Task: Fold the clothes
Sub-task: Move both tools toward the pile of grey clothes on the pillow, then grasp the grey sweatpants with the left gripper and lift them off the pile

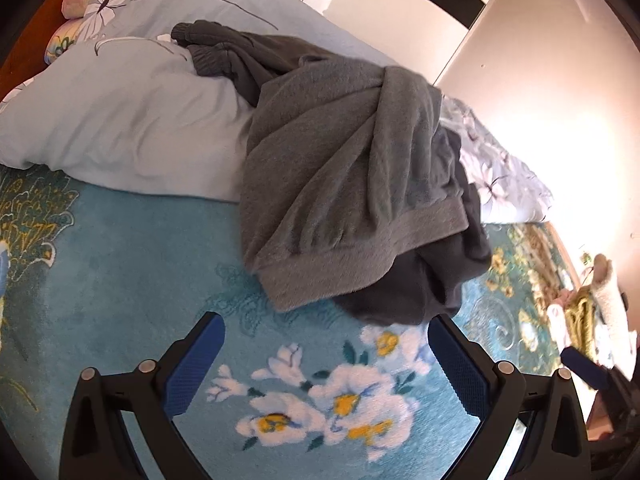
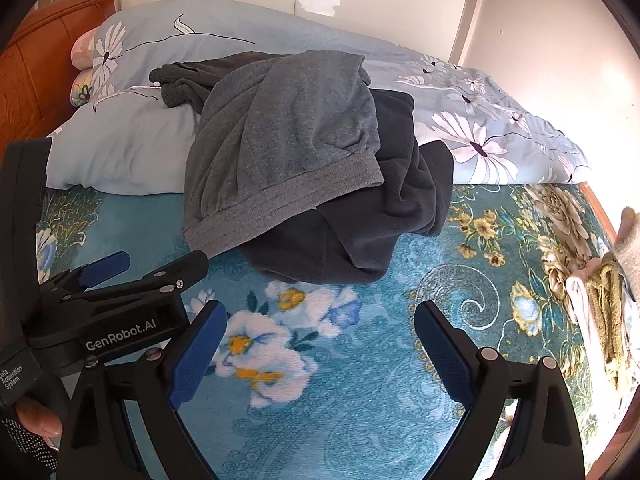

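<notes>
A heap of clothes lies on the bed: a lighter grey fleece garment on top of a darker charcoal garment, with cuffed dark sleeves or legs reaching back over the pillow. My left gripper is open and empty, just in front of the heap's near edge. It also shows from the side in the right wrist view. My right gripper is open and empty, a little short of the dark garment.
The bed has a teal floral blanket. A pale blue pillow and a flowered duvet lie behind the heap. Folded towels and cloths sit at the bed's right edge. An orange headboard is at the left.
</notes>
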`<state>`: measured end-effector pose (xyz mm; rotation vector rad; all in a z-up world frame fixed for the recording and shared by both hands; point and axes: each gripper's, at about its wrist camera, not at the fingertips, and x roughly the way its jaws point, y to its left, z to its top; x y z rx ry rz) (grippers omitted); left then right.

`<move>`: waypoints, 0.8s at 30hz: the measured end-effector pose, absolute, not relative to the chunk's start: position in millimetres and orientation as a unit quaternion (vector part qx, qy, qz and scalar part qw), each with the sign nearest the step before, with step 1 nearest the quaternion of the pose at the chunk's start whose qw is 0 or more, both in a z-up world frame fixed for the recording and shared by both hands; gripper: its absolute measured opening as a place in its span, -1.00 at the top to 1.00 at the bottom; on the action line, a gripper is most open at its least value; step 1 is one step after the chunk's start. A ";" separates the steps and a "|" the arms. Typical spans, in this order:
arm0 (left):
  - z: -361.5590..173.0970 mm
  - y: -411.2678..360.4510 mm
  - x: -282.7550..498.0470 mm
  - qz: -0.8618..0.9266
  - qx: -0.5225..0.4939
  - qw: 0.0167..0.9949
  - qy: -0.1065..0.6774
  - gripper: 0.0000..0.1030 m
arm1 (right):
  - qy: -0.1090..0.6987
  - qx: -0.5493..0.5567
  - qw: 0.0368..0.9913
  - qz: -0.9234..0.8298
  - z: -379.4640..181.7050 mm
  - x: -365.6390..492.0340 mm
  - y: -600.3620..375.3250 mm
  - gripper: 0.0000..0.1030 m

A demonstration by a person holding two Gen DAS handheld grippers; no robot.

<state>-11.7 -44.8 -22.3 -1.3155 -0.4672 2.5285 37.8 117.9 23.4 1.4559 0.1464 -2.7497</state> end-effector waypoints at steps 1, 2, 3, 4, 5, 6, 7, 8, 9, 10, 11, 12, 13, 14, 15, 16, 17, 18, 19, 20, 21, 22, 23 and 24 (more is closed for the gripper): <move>-14.0 -46.0 -18.6 0.872 -0.438 0.138 -0.171 -1.00 | 0.036 0.466 0.010 -0.884 24.5 40.3 123.5 -0.85; -5.8 -43.9 -29.3 0.874 -0.431 0.147 -0.172 -1.00 | 0.022 0.462 0.003 -0.886 26.0 44.0 131.2 -0.85; 2.1 -39.0 -43.4 0.875 -0.427 0.154 -0.168 -1.00 | 0.010 0.461 -0.004 -0.888 27.1 47.6 139.3 -0.85; 9.3 -31.5 -59.1 0.876 -0.424 0.163 -0.160 -1.00 | 0.003 0.462 -0.014 -0.887 27.0 51.1 148.2 -0.85; 15.2 -21.9 -75.8 0.880 -0.421 0.168 -0.141 -1.00 | -0.001 0.465 -0.025 -0.885 26.0 54.0 156.7 -0.85; 19.1 -11.6 -90.6 0.884 -0.422 0.162 -0.118 -1.00 | -0.004 0.468 -0.037 -0.883 25.0 57.0 165.3 -0.85; 22.9 -1.3 -105.2 0.888 -0.422 0.154 -0.095 -1.00 | -0.010 0.472 -0.048 -0.880 24.1 59.9 173.6 -0.85; 25.2 6.6 -117.3 0.891 -0.424 0.143 -0.082 -1.00 | -0.016 0.475 -0.056 -0.878 24.0 63.4 180.5 -0.85; 27.3 14.2 -129.2 0.892 -0.426 0.132 -0.070 -0.98 | -0.021 0.475 -0.061 -0.877 24.6 67.5 186.0 -0.85; 27.8 21.5 -139.7 0.892 -0.430 0.127 -0.060 -0.98 | -0.024 0.475 -0.066 -0.877 25.4 71.6 190.4 -0.85; 27.0 29.4 -148.4 0.890 -0.435 0.126 -0.046 -0.96 | -0.025 0.475 -0.069 -0.877 26.4 75.7 192.7 -0.85; 25.5 38.3 -154.2 0.889 -0.439 0.125 -0.030 -0.81 | -0.025 0.475 -0.072 -0.877 27.0 80.0 194.5 -0.85; 23.1 45.4 -158.3 0.888 -0.444 0.122 -0.008 -0.68 | -0.027 0.476 -0.074 -0.876 26.5 84.1 195.4 -0.85; 20.7 52.3 -162.4 0.886 -0.448 0.118 0.015 -0.30 | -0.030 0.479 -0.075 -0.874 25.3 88.0 195.9 -0.85; 18.3 55.1 -164.0 0.883 -0.456 0.110 0.029 0.45 | -0.033 0.481 -0.076 -0.873 23.8 91.9 196.1 -0.85; 16.0 57.5 -165.4 0.879 -0.463 0.103 0.042 0.75 | -0.036 0.484 -0.077 -0.871 21.5 95.6 195.7 -0.85; 13.6 60.0 -166.8 0.875 -0.471 0.096 0.056 0.76 | -0.040 0.488 -0.077 -0.869 19.0 99.0 195.0 -0.85; 17.6 58.4 -163.7 0.879 -0.464 0.096 0.054 0.79 | -0.042 0.491 -0.076 -0.867 16.8 102.6 193.9 -0.85; 24.6 57.3 -157.9 0.883 -0.454 0.100 0.057 0.80 | -0.043 0.493 -0.075 -0.866 15.3 106.4 192.2 -0.85; 31.7 56.2 -151.9 0.888 -0.444 0.103 0.061 0.81 | -0.043 0.495 -0.073 -0.864 14.3 110.3 190.6 -0.85; 42.7 56.8 -145.3 0.891 -0.435 0.116 0.063 0.82 | -0.044 0.496 -0.072 -0.864 14.3 114.4 189.9 -0.85; 54.2 57.6 -138.7 0.894 -0.425 0.130 0.065 0.82 | -0.046 0.495 -0.072 -0.865 14.6 118.4 190.3 -0.85; 65.6 58.3 -132.1 0.896 -0.415 0.144 0.066 0.82 | -0.051 0.494 -0.072 -0.865 15.5 122.3 191.5 -0.85; 81.7 57.3 -122.9 0.899 -0.402 0.165 0.060 0.83 | -0.056 0.493 -0.072 -0.865 16.7 126.2 193.3 -0.85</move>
